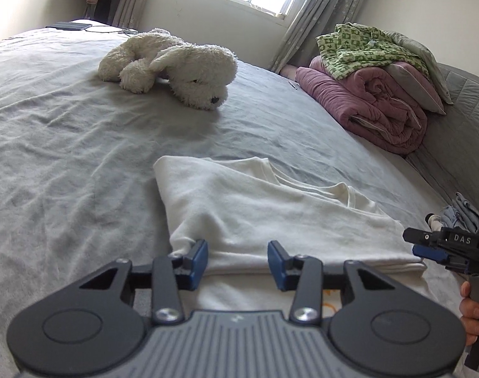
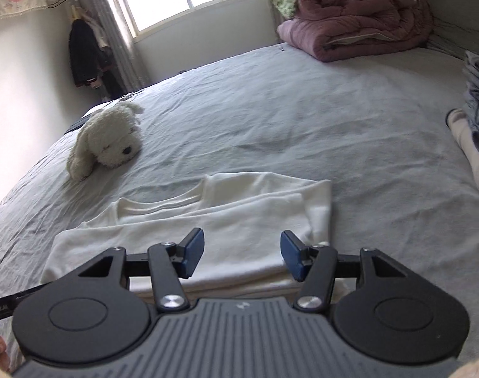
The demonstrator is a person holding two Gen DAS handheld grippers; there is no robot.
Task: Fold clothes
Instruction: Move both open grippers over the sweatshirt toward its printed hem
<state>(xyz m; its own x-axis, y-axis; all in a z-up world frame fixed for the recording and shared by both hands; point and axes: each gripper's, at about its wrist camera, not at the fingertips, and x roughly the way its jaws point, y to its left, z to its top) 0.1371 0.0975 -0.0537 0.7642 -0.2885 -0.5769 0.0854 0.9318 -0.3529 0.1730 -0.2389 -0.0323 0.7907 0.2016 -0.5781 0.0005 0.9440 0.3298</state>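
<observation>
Two grippers are held over a white T-shirt (image 1: 271, 217) laid partly folded on the grey bed sheet (image 1: 66, 145). Left gripper (image 1: 238, 260) jaws are seen apart over its near edge, nothing clamped; right gripper (image 2: 242, 256) jaws likewise apart, empty.

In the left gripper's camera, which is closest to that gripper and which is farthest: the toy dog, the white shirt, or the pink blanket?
1. White shirt: right under the left gripper.
2. Toy dog: farther up the bed, left of middle.
3. Pink blanket: far right, by the wall; about as far as the dog, hard to call.
</observation>
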